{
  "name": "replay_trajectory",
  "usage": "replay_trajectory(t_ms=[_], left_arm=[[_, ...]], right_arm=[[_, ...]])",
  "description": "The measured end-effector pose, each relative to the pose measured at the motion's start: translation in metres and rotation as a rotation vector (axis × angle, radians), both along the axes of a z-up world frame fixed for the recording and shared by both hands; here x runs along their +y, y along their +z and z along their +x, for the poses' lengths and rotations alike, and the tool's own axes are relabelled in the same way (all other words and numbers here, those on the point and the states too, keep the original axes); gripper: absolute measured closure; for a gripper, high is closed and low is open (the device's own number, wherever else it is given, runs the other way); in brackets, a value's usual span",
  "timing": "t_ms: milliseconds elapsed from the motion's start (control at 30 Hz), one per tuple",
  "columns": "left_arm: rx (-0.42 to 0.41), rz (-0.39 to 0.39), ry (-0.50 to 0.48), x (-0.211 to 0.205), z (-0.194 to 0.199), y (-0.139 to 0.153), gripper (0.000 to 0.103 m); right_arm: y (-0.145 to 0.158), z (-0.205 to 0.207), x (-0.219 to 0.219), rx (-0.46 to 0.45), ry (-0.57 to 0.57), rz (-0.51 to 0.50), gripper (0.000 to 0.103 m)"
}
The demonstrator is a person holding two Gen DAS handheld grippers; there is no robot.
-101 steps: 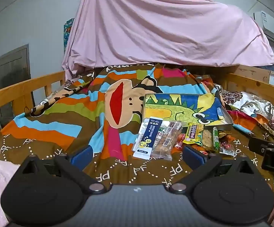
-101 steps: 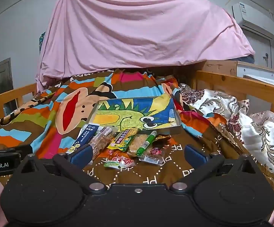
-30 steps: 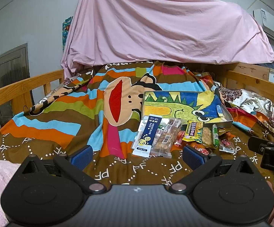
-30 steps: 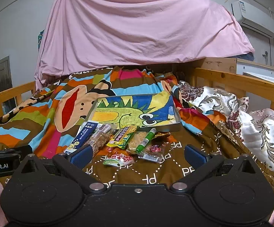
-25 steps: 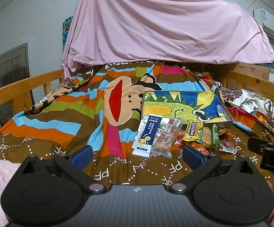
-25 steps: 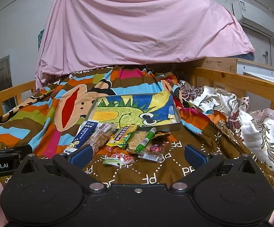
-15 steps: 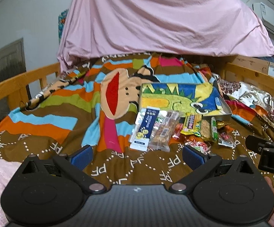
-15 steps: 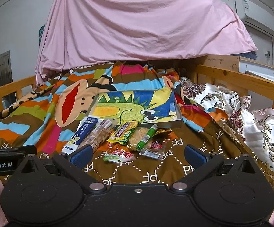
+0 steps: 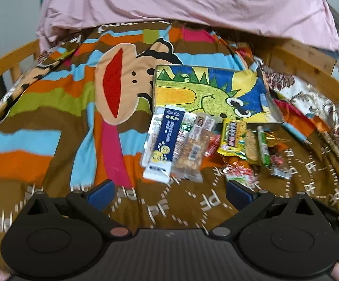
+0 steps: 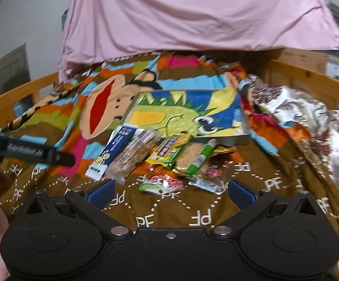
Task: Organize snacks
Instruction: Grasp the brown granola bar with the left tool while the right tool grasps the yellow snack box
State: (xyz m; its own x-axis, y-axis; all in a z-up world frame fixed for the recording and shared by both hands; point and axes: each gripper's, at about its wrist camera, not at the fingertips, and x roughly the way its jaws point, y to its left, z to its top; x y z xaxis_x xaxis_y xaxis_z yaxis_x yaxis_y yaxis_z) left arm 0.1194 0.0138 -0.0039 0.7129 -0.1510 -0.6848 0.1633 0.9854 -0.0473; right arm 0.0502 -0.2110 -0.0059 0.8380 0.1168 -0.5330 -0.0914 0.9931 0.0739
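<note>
**Both grippers wide and empty over the snack pile on the bed**

Left wrist view: the left gripper [image 9: 169, 190] hangs with its blue-padded fingers [image 9: 100, 190] spread wide and nothing between them, above the brown part of the striped monkey blanket [image 9: 52, 121]; ahead lies the snack pile; a blue-and-white packet [image 9: 163, 144] rests on the pile's left side, touching a clear bag of brown snacks [image 9: 195, 151]; a yellow packet [image 9: 232, 138] and a green tube [image 9: 263, 146] lie further right, a red-and-white wrapper [image 9: 239, 172] nearest the gripper; behind them sits a shallow tray [image 9: 211, 93] with a green cartoon dinosaur, its front edge touching the pile; the picture is somewhat blurred.

Right wrist view: the right gripper [image 10: 170, 189] is likewise spread wide, holding nothing; the red-and-white wrapper [image 10: 162, 183] lies just ahead between its fingers; the blue-and-white packet [image 10: 113, 153], the green tube [image 10: 202, 158] and the tray [image 10: 185, 117] show beyond; a pink sheet [image 10: 192, 14] drapes behind the bed; the left gripper's black body [image 10: 28, 151] enters at the left edge.
</note>
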Motion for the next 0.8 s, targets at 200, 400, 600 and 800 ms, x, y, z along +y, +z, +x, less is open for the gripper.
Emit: replay_trajectory(t_ms=[200, 400, 600, 800], left_arm=[[-0.008, 0.025, -0.105, -0.011, 0.047, -0.006, 0.000], [-0.032, 0.044, -0.237, -0.028, 0.084, -0.021, 0.000], [-0.051, 0.108, -0.427, -0.042, 0.099, -0.039, 0.001], [-0.041, 0.108, -0.481, -0.043, 0.112, -0.053, 0.001]], right_arm=[[-0.005, 0.040, 0.007, 0.003, 0.089, -0.117, 0.000], [-0.018, 0.089, 0.010, 0.002, 0.138, -0.225, 0.001], [-0.023, 0.140, 0.000, 0.021, 0.118, -0.171, 0.001], [-0.031, 0.185, -0.006, 0.071, 0.085, -0.056, 0.001]])
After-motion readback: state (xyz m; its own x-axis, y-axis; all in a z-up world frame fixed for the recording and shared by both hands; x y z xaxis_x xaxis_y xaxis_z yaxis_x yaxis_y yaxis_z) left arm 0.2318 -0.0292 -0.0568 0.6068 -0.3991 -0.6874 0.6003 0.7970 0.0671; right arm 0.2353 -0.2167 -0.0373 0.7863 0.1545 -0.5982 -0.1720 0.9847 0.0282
